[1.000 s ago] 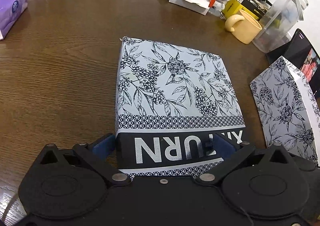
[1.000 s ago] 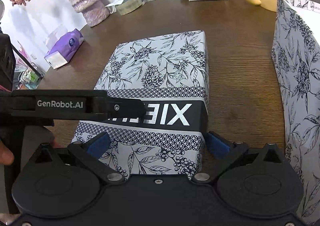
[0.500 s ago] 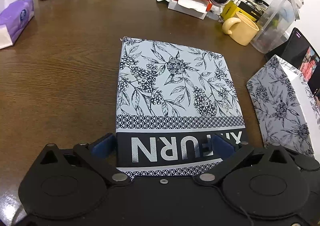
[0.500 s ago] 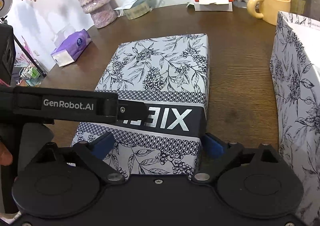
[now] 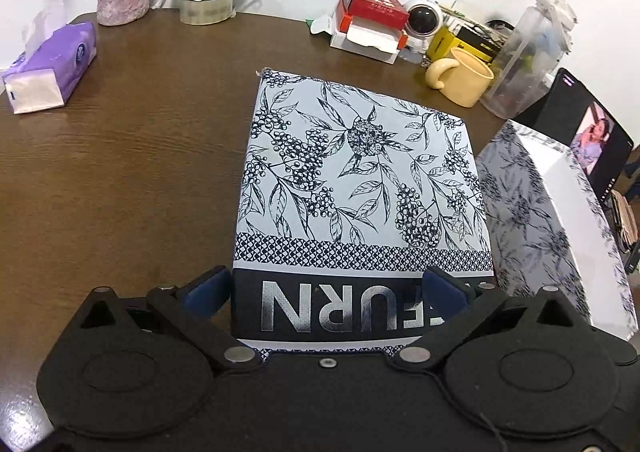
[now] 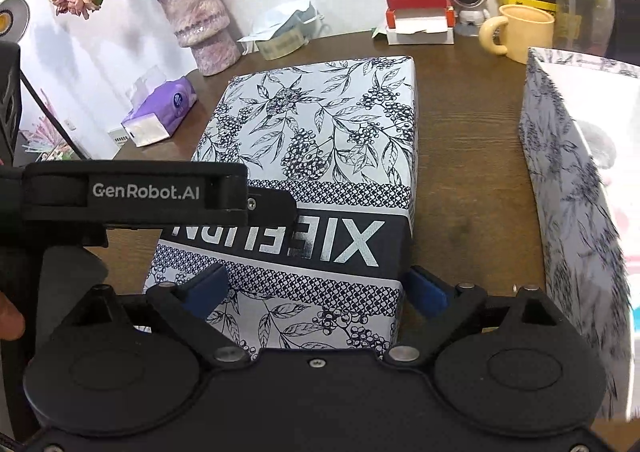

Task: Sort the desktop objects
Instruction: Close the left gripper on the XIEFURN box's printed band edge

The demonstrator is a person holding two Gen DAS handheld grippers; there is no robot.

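1. While both of our hand-held grippers straddle the same patterned box lid (image 5: pixel 360 180), we judge the step in hand to be a two-handed grasp of it — the lid lies flat on the worktop (image 5: pixel 132 172), print side up, near the middle.
2. Our left hand-held gripper (image 5: pixel 340 288) has its blue pads at the lid's two long sides across the dark lettered band; the jaws stand wide, and we cannot tell whether they press or merely flank it.
3. Our right hand-held gripper (image 6: pixel 316 288) sits likewise at the lid's near end, jaws spread to the lid's width, one pad seemingly just clear of the edge.
4. Next, we judge, the move calls for an even squeeze and a level carry toward the open box base (image 6: pixel 576 172), which stands just beside the lid on the right — the two arms must travel together or the lid will twist.
5. Around us: a dark wood worktop against a white wall, with a purple tissue pack (image 5: pixel 52 64), a pink vase (image 6: pixel 202 32) of dried flowers, a tape roll (image 5: pixel 206 10), a red-and-white carton (image 5: pixel 370 22), a yellow mug (image 5: pixel 464 78) and a lit screen (image 5: pixel 588 132) at the far edge.
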